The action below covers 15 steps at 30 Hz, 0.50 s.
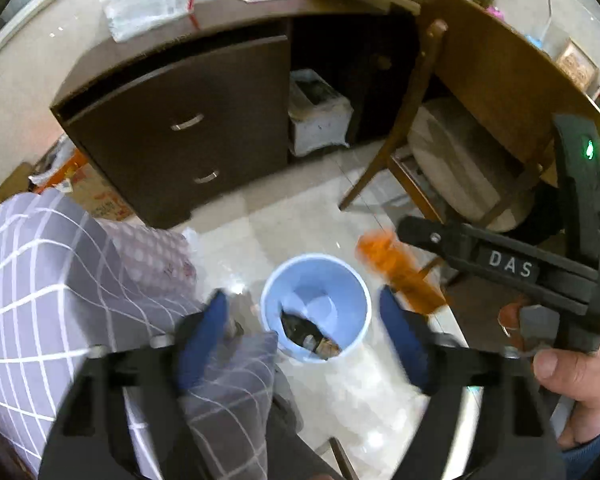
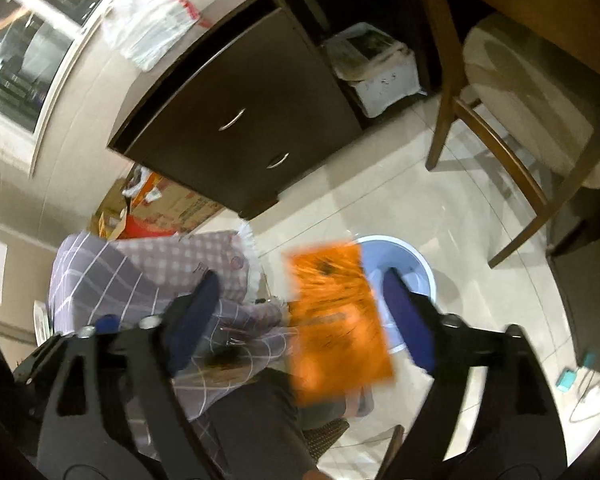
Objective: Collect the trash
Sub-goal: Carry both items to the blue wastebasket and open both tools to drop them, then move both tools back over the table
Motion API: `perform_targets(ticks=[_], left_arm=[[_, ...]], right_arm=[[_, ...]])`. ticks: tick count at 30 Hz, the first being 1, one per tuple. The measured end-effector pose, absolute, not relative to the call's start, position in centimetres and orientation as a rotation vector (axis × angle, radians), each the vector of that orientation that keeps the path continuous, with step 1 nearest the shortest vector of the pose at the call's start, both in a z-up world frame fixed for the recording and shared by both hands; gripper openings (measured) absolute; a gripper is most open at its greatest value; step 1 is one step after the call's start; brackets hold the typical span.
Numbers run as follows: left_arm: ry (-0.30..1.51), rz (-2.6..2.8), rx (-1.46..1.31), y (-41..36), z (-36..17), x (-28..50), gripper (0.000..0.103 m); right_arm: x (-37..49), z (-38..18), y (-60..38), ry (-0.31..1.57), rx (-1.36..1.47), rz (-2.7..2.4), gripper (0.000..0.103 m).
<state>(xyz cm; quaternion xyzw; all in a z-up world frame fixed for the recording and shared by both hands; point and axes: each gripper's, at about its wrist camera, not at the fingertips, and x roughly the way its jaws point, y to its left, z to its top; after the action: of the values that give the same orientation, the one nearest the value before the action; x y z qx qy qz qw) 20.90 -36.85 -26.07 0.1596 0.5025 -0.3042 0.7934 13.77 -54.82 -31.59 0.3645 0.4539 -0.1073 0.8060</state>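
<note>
While both jaws gape empty, the orange wrapper (image 2: 338, 320) hangs blurred between the right pair.

Dark drawer cabinet (image 1: 180, 128), wooden chair (image 1: 452, 144) — cushioned, checked bedding (image 1: 48, 280), plastic bag (image 2: 152, 20)

Pale tiled floor (image 1: 300, 200) carries a blue bin (image 1: 316, 308) and wooden chair (image 1: 440, 128)

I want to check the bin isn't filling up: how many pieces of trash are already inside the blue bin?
1 visible: a dark wrapper lying at the bottom of the blue bin. The orange packet is blurred and not inside. The near wall may hide more.
</note>
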Motion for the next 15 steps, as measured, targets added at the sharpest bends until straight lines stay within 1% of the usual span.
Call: perform_targets(ticks=[1, 3, 6, 15], left_arm=[[1.068, -0.656, 0.341, -36.6, -25.8, 20.8, 0.082], [1.057, -0.643, 0.348, -36.2, -25.3, 20.9, 0.084], [1.022, -0.614, 0.347, -35.3, -24.4, 20.8, 0.089], [0.93, -0.581, 0.277, -31.1, -20.2, 19.4, 0.091]], right_arm=[[13.6, -31.7, -55.1, 0.972, 0.788, -0.235, 0.088], [13.2, -31.5, -55.3, 0.965, 0.784, -0.255, 0.097], [12.9, -30.9, -55.1, 0.963, 0.774, -0.277, 0.097], [11.9, -27.1, -52.6, 0.922, 0.695, -0.278, 0.097]])
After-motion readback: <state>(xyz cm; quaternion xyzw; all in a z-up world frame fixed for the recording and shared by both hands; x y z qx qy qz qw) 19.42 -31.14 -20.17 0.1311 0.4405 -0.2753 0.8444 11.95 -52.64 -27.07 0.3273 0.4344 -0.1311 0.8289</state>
